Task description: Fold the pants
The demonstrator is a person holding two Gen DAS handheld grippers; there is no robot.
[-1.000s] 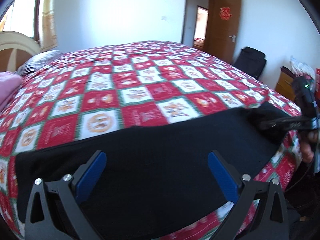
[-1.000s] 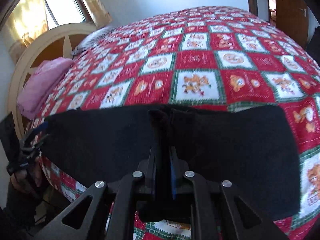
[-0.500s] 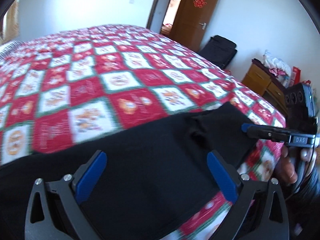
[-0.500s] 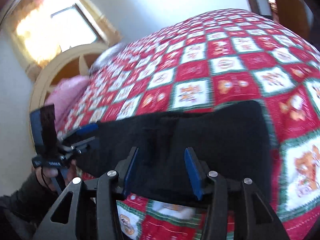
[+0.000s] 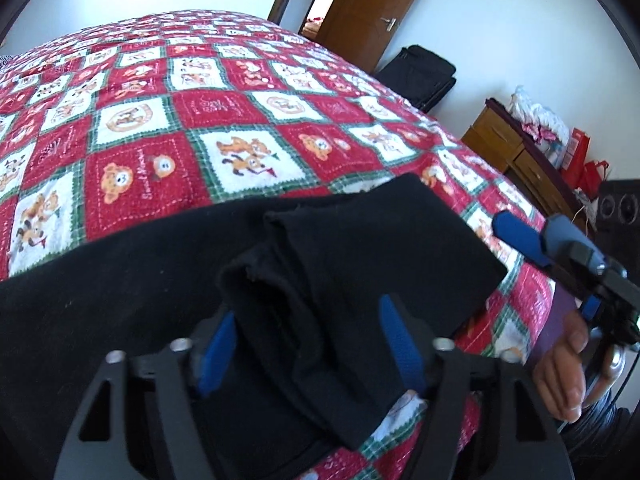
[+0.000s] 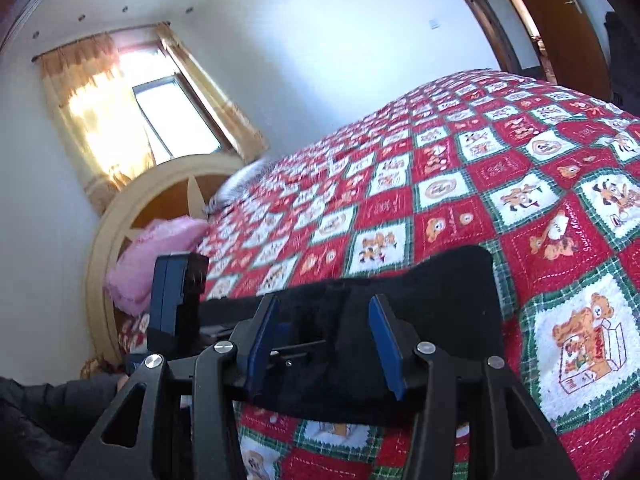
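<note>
Black pants (image 5: 120, 300) lie along the near edge of the bed's red patchwork quilt (image 5: 160, 120). One end is folded back over the rest into a thick bunched layer (image 5: 360, 240). My left gripper (image 5: 310, 350) straddles that bunched fold and its jaws are closing, with the cloth filling the gap between the blue pads. My right gripper (image 5: 536, 236) hovers off the bed's right corner, held by a person's hand (image 5: 560, 368). In the right wrist view the right gripper (image 6: 324, 346) stands open above the pants (image 6: 440, 300) with nothing gripped.
A pink pillow (image 6: 156, 256) rests by the rounded headboard (image 6: 120, 208) under a window. Past the bed are a brown door (image 5: 360, 12), a black bag (image 5: 420, 76) on the floor and a wooden dresser (image 5: 512, 152) with bags on top.
My left gripper slid right along the pants to the folded end and its jaws narrowed around it. My right gripper let go of the pants, opened and drew back.
</note>
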